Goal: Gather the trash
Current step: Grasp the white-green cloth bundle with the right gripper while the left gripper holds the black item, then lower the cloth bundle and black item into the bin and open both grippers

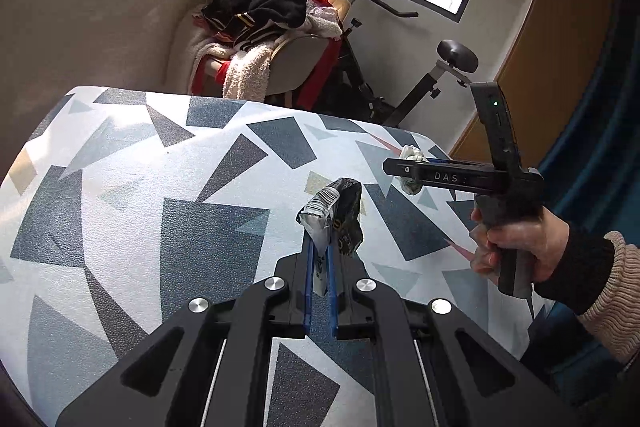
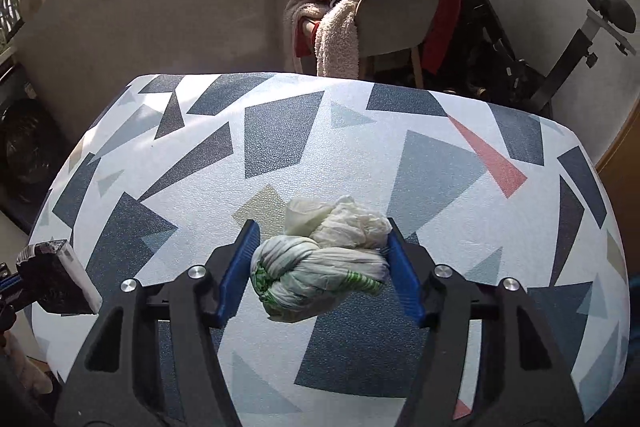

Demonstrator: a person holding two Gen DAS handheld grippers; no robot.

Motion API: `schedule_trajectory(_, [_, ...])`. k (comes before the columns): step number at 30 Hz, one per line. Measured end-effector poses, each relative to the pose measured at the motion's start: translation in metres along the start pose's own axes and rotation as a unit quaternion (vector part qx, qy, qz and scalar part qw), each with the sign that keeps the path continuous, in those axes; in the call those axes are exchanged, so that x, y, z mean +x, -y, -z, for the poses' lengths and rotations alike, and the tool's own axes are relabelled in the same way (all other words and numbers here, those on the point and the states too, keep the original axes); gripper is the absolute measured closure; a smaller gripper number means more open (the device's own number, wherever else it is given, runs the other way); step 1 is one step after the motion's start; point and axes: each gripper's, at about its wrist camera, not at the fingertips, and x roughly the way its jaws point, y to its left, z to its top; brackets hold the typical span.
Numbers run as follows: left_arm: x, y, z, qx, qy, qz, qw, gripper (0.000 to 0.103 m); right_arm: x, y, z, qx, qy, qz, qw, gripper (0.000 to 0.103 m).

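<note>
Two bits of trash are in play, one per claw. Left claw (image 1: 320, 259) is pinched tight on a crumpled foil wrapper (image 1: 334, 217), which sticks up past the blue pads, off the surface (image 1: 160, 167) approx mid-way along its near edge. Right claw (image 2: 320, 263) is half closed around a knotted white plastic bag (image 2: 320, 263), pads pressing both its sides, near the surface's right edge; in the left wrist view the bag looks clear of the top. A hand (image 1: 516, 247) holds that claw's handle.

Risks, IMO: the bag is soft & slick, so it may squash and slide out from betw. the pads if the grip isn't firm enough. Wrapper is held by a thin strip only, so a quick swing could tear it free or let it drop back onto the surface
</note>
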Motion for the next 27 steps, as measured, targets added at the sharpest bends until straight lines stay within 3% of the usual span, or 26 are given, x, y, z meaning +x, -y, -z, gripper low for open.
schedule_trajectory(7, [-0.039, 0.042, 0.057, 0.004, -0.023, 0.016, 0.9996, 0.097, -0.074, -0.015, 0.077, -0.012, 0.008, -0.012, 1.0, 0.04])
schedule_trajectory(16, [-0.095, 0.072, 0.142, 0.007, -0.074, 0.002, 0.9972, 0.097, -0.157, -0.042, 0.166, 0.019, 0.048, -0.042, 0.998, 0.04])
schedule_trajectory(23, [-0.117, 0.084, 0.198, 0.018, -0.106, -0.01, 0.9941, 0.097, -0.179, -0.066, 0.211, 0.022, 0.043, -0.057, 0.997, 0.04])
schedule_trajectory(27, [-0.118, 0.085, 0.209, 0.024, -0.115, -0.021, 0.9929, 0.096, -0.185, -0.07, 0.228, 0.033, 0.037, -0.07, 0.996, 0.04])
